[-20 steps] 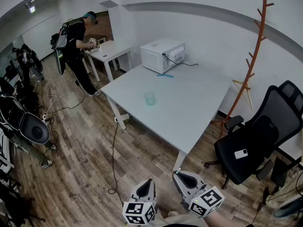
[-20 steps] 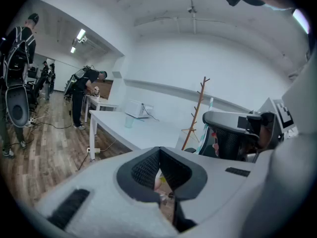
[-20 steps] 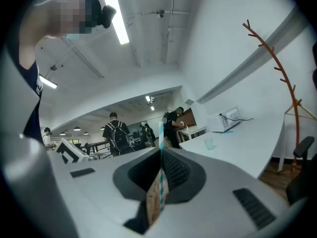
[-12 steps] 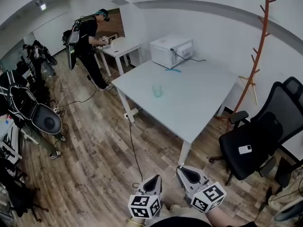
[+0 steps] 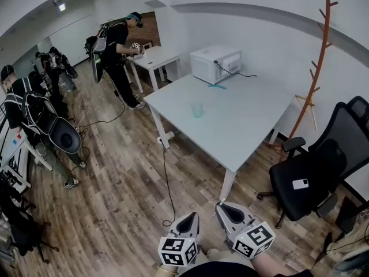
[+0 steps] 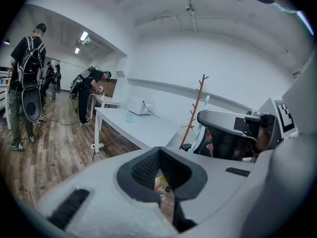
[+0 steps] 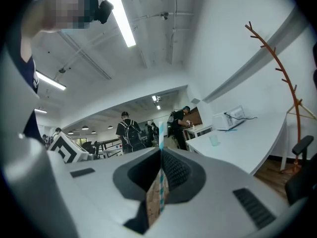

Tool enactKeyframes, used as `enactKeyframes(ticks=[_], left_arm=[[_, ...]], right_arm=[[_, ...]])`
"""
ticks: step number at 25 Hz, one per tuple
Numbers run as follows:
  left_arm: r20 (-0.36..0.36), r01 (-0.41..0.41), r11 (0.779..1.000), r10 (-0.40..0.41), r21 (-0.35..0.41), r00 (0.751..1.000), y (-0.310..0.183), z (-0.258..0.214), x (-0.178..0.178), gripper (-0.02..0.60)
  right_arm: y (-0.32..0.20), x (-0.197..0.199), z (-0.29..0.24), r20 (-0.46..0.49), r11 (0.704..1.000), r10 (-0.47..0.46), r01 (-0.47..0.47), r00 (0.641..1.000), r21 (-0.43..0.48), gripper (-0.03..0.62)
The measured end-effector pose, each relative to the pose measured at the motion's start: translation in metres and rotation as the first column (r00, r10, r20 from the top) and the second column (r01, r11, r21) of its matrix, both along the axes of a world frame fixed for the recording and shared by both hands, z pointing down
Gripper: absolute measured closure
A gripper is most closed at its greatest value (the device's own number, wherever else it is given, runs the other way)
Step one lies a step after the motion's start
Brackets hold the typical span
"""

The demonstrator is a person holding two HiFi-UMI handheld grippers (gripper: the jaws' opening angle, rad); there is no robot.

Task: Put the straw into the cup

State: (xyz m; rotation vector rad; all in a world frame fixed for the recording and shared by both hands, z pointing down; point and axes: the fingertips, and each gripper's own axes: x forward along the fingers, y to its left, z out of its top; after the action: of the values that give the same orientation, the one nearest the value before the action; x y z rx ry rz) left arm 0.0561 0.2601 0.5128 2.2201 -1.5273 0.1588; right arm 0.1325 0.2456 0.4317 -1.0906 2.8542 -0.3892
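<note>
The right gripper (image 7: pixel 161 151) is held level, close in front of the body. Its jaws are closed on the striped straw (image 7: pixel 161 187), whose end stands up past the tips. Just beside it, the left gripper (image 6: pixel 158 152) is tipped slightly downward, its jaws drawn together with nothing between them. Both are pointed toward the white table (image 5: pixel 242 126) and are kept well short of its near corner.

The cup (image 5: pixel 198 109) is seen upright on the table, set in from the left edge. It is well apart from the microwave (image 5: pixel 215 64) at the far corner.

Open wood floor (image 5: pixel 115 183) lies between the grippers and the table, crossed by a cable (image 5: pixel 167 183). A black chair (image 5: pixel 314 178) is placed to the right of the near corner.
</note>
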Motion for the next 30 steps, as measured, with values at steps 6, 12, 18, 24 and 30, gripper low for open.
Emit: enactKeyframes(ticks=[6,12,18,24,30], left_arm=[[-0.006,0.04,0.999,-0.04,0.0,0.999,0.008,0.002,-0.003,0.571],[-0.01,0.063,0.998,-0.063,0.011,0.998,0.007,-0.002,-0.002,0.571],[-0.004,0.056,0.998,-0.056,0.01,0.998,0.003,-0.001,0.005,0.571],[0.002,0.056,0.998,-0.056,0.008,0.998,-0.003,-0.001,0.009,0.571],[-0.002,0.065,0.998,-0.065,-0.003,0.998,-0.01,0.003,0.004,0.571]], right_arm=[[0.012,-0.009,0.0,-0.024,0.997,-0.064,0.065,0.998,0.037,0.56],[0.01,-0.005,0.0,-0.002,0.998,-0.062,0.062,0.998,0.01,0.56],[0.004,0.003,0.002,0.01,0.999,-0.051,0.051,0.999,-0.009,0.56],[-0.002,0.007,0.003,0.014,0.998,-0.054,0.054,0.998,-0.02,0.56],[-0.01,0.0,0.005,0.013,0.997,-0.07,0.07,0.997,-0.03,0.56]])
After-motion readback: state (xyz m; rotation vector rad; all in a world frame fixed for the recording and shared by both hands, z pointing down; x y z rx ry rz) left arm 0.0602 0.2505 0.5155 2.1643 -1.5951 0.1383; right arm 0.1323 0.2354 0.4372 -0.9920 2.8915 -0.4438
